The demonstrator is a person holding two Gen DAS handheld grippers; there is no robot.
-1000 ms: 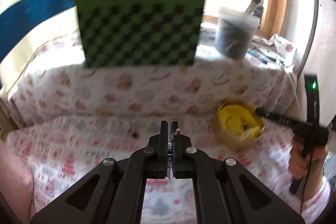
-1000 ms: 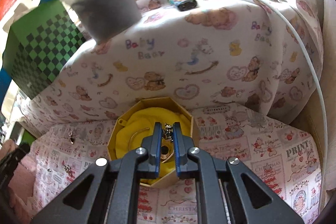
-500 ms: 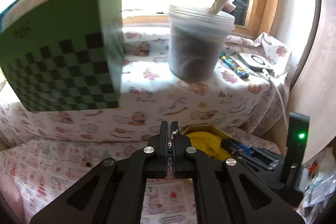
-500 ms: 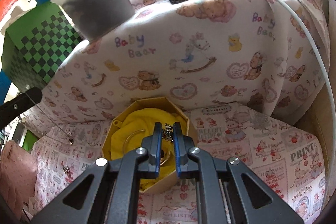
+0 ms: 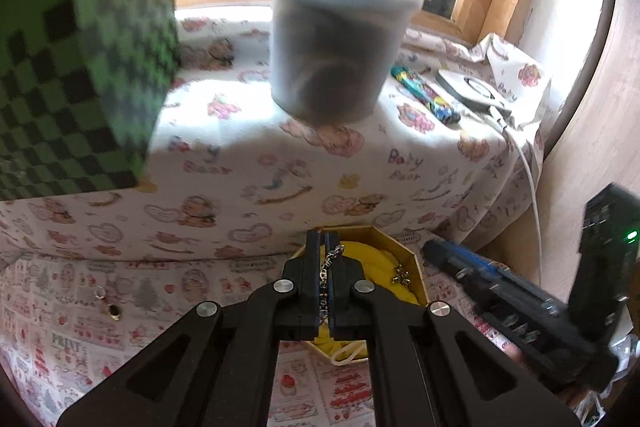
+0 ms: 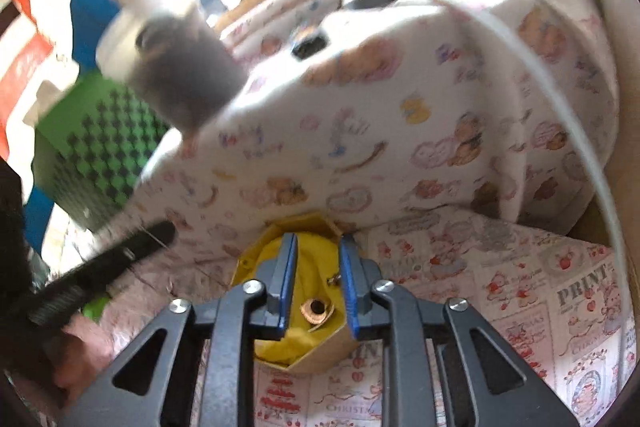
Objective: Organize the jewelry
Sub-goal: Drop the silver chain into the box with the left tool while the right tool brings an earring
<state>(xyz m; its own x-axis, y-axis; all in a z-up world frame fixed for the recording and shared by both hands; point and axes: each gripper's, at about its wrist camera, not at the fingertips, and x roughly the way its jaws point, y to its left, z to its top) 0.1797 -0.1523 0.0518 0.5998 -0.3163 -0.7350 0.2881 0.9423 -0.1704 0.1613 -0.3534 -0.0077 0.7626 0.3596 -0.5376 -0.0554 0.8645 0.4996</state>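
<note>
Silver chain (image 5: 330,267) is hanging pinched in the clenched left gripper (image 5: 325,259), just short of the yellow-lined box (image 5: 412,259) ahead. Right gripper (image 6: 316,267) has just been opening over the box, nothing between its jaws. Risk: chain snagging on the near rim, or grippers colliding; room is tight, with the draped ledge (image 5: 360,183) just behind.

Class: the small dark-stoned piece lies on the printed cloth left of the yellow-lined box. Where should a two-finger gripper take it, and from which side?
Probably from above, pinching the dark-stoned piece across its narrow width at the stone. It lies flat on the printed cloth; its gold loop looks too thin.
</note>
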